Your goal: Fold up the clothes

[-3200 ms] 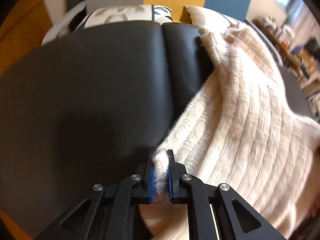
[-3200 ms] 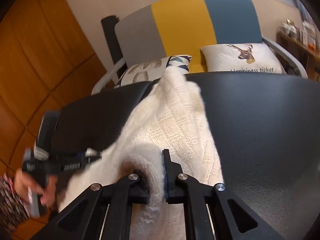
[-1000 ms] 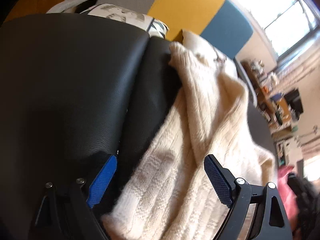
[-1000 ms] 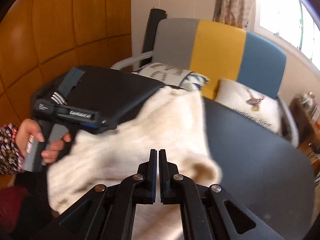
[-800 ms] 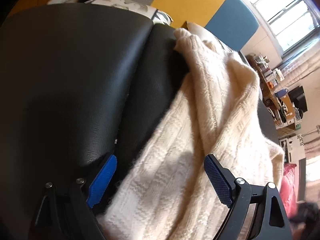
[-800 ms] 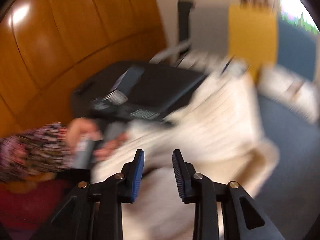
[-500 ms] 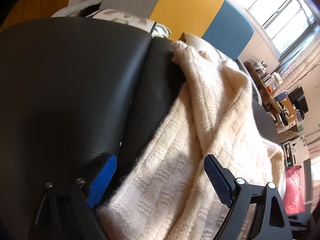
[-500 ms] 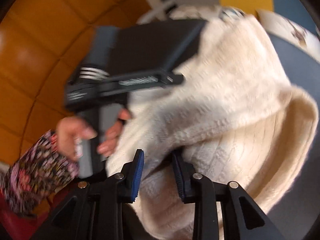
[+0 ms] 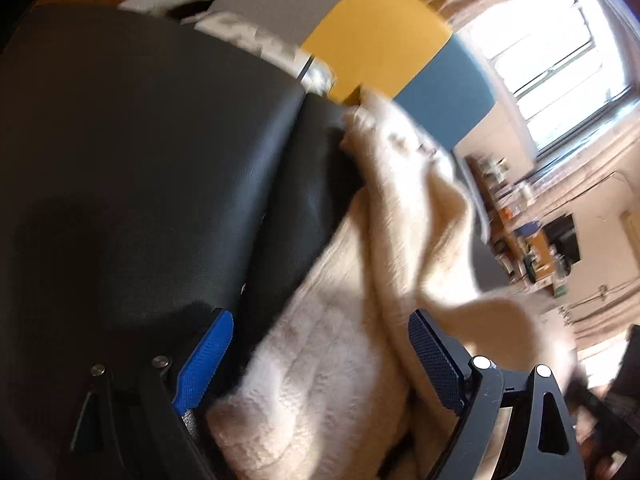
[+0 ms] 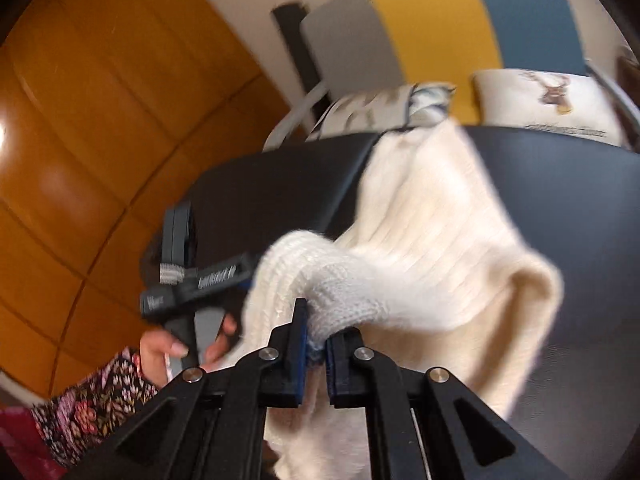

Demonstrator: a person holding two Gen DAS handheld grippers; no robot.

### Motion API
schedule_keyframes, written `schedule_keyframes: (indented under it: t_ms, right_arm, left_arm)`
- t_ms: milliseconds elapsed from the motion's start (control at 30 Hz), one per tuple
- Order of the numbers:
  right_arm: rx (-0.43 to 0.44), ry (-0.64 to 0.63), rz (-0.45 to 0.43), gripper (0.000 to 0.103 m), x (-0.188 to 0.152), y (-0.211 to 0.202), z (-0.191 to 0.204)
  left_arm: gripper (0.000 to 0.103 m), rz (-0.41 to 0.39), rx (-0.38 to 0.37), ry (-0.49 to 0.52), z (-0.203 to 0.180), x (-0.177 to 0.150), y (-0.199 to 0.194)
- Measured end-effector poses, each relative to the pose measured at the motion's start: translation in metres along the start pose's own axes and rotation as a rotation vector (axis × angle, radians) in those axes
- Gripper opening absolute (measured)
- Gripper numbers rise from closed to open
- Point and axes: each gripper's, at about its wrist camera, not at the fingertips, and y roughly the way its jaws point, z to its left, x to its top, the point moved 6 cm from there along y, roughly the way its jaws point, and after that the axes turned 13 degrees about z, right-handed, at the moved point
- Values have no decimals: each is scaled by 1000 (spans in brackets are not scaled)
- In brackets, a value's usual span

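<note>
L wrist view: my left gripper [image 9: 316,364] hangs wide open, blue pads well apart, pinching nothing. The cream sweater [image 9: 360,344] runs between them w/o touching either pad, from about 6 o'clock up to 1 o'clock across the black table [image 9: 140,160]. Its far end reaches the table's back edge, near the striped chair [image 9: 380,40]. Frame's blurred on the rt side, so I can't read the fold there.

R wrist view: my right gripper [image 10: 316,344] is closing, and a thick bunch of the sweater [image 10: 432,240] already sits between the pads, humped up over the tips. Rest of the knit drapes away to 1–3 o'clock on the table [image 10: 580,184]. At 9 o'clock my left hand [image 10: 188,344] holds the other tool, beside the sweater's near edge.

Step, as I judge it: re-gripping for a fold, rt side taken, lt not yet. Next move prob needs my left to close on the near edge, then both carry the knit across evenly. One-sided pull would likely skew it.
</note>
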Motion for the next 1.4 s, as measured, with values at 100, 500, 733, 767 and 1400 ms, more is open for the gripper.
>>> schedule_keyframes:
  t_ms: [100, 500, 733, 767, 1400]
  right_arm:
    - [-2, 93, -51, 6, 4, -16, -34]
    - [-18, 270, -139, 6, -1, -57, -120]
    - [-116, 361, -234, 6, 22, -83, -188]
    - [-135, 375, -229, 6, 20, -84, -199]
    - [-491, 189, -63, 34, -57, -88, -217]
  left_arm:
    - [91, -3, 85, 57, -7, -1, 9]
    - [92, 62, 280, 194, -26, -6, 46]
    - [93, 18, 306, 216, -24, -8, 49]
    - [94, 10, 311, 218, -24, -8, 50]
    - [98, -113, 302, 96, -9, -19, 14]
